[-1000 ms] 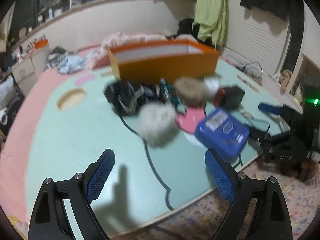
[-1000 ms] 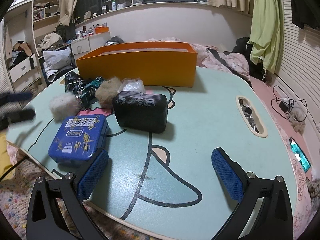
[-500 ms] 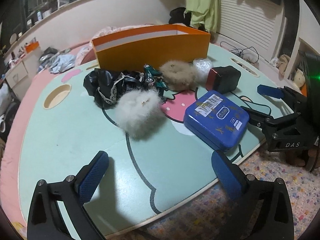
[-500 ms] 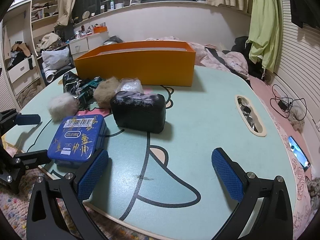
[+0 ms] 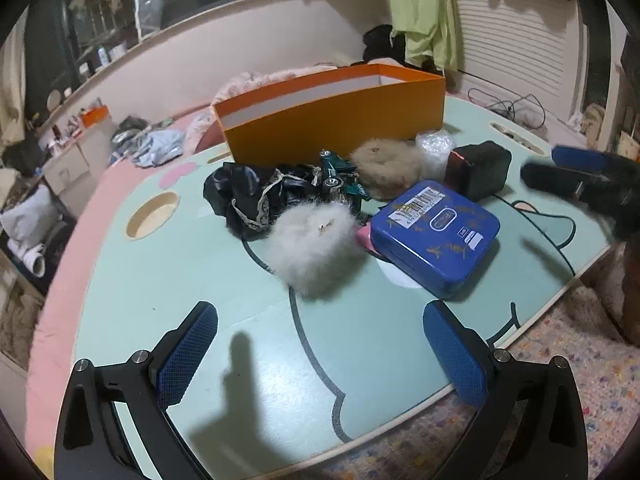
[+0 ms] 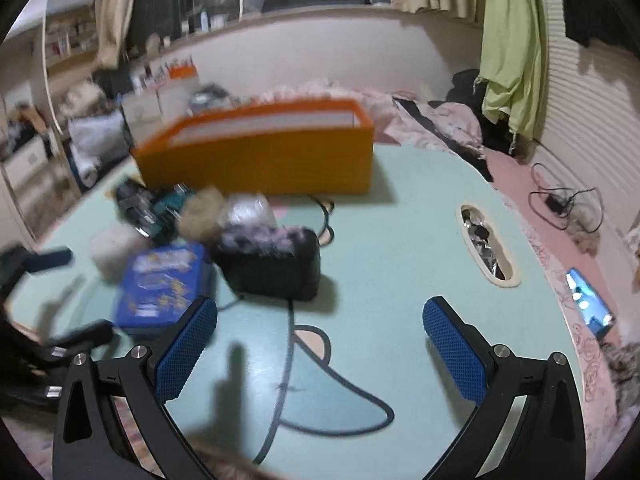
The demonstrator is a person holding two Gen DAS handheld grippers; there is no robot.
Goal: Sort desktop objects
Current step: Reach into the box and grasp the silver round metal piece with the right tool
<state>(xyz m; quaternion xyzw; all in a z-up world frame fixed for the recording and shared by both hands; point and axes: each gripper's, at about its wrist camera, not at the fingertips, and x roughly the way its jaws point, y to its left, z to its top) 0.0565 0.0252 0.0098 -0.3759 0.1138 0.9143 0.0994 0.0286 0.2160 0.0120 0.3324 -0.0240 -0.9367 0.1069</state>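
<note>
Through the left wrist camera I saw my left hand-held gripper (image 5: 320, 354) tilted down over the near edge of the surface (image 5: 168, 280), its jaws just opened wide with nothing between them, while the orange box (image 5: 336, 120) lay at the far side with its long axis running left to right behind the blue tin (image 5: 436, 236) and white fluffy ball (image 5: 312, 248). Through the right wrist camera, blurred, my right hand-held gripper (image 6: 320, 354) also hung released and empty, angled down over bare surface, the black pouch (image 6: 272, 264) and tin ahead to its left.
</note>
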